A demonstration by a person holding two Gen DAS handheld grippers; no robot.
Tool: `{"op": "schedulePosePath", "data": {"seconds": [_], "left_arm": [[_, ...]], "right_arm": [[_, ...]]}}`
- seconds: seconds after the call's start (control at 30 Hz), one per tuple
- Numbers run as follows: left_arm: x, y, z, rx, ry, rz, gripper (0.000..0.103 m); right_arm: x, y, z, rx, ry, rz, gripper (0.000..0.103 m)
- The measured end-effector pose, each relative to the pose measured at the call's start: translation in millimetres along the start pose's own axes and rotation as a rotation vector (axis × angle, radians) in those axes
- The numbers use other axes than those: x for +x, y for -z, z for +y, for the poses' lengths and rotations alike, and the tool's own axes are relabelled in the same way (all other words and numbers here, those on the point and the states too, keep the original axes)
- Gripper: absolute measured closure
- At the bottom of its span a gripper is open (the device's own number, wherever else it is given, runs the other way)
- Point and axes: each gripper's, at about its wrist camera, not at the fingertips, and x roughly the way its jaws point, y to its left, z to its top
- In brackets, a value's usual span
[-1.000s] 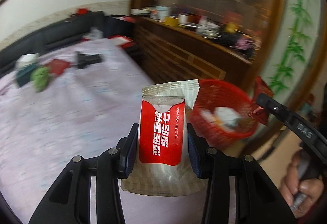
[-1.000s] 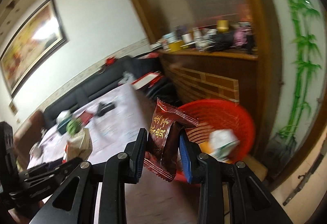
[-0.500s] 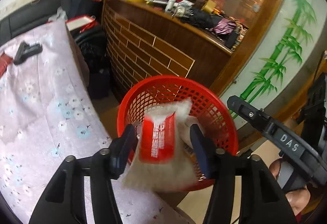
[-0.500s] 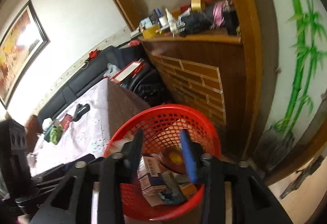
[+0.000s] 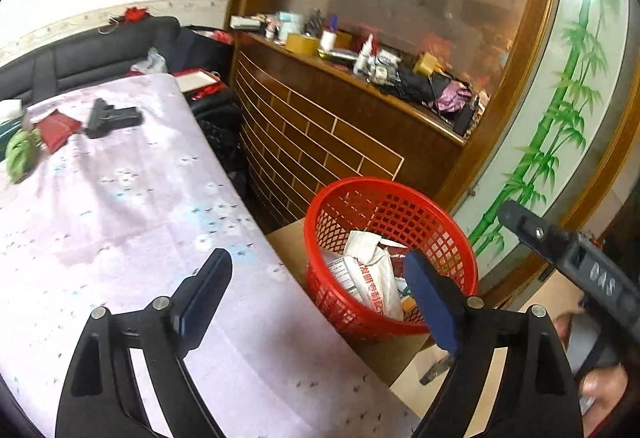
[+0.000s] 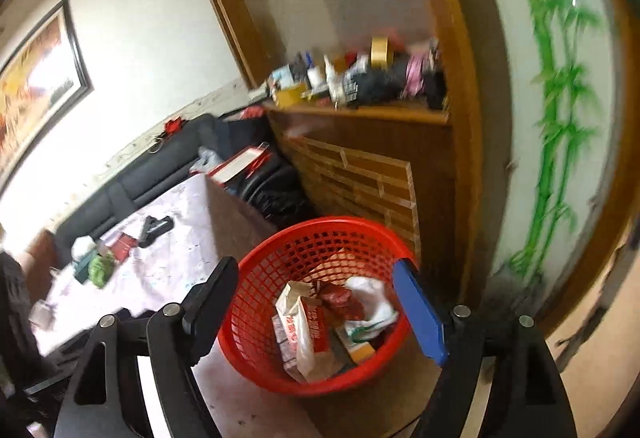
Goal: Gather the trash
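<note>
A red mesh basket (image 5: 400,206) (image 6: 256,338) stands on a brown box beside the table's end. The red-and-white wet wipe packet (image 5: 376,278) (image 6: 308,334) lies in it among other trash, next to a dark red candy wrapper (image 6: 340,296) and a white plastic bag (image 6: 372,302). My left gripper (image 5: 318,302) hangs open and empty over the table's corner, just left of the basket. Above the basket, my right gripper (image 6: 316,304) is open and empty too; its black body (image 5: 580,262) shows in the left wrist view.
A table under a lilac flowered cloth (image 5: 120,218) carries a black object (image 5: 114,116), a red pack (image 5: 60,126) and a green bundle (image 5: 20,154). Behind the basket stands a cluttered wooden counter (image 5: 340,126). A bamboo-painted panel (image 5: 560,126) is at the right.
Both grippers opened and dropped their loads into the basket: the left let go of the wet wipe packet, the right the candy wrapper. Both have pulled back and up from the basket.
</note>
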Motion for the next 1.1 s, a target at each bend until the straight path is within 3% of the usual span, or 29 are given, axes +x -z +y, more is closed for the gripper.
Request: {"op": "schedulePosePath", "data": {"seconds": [0.13, 0.23, 0.3, 0.57, 0.9, 1.1], "left_arm": [[-21, 11, 0, 0.025, -0.066, -0.045, 0.014], [-33, 22, 1, 0.055, -0.091, -0.071, 0.006], [-39, 31, 2, 0.077, -0.112, -0.082, 0.006], [-66, 71, 15, 0.141, -0.164, -0.063, 0.005], [-116, 98, 33, 0.124, -0.213, -0.127, 0.004], [-133, 124, 25, 0.223, -0.362, -0.133, 0.003]], "right_arm": [[-32, 23, 15, -0.024, 0.093, -0.082, 0.013], [-46, 41, 24, -0.047, 0.172, -0.102, 0.011], [-53, 52, 29, -0.063, 0.212, -0.110, 0.011], [-84, 84, 47, -0.040, 0.298, -0.139, 0.008], [-112, 114, 67, -0.051, 0.245, -0.147, 0.007], [-123, 128, 76, -0.094, 0.203, -0.171, 0.006]]}}
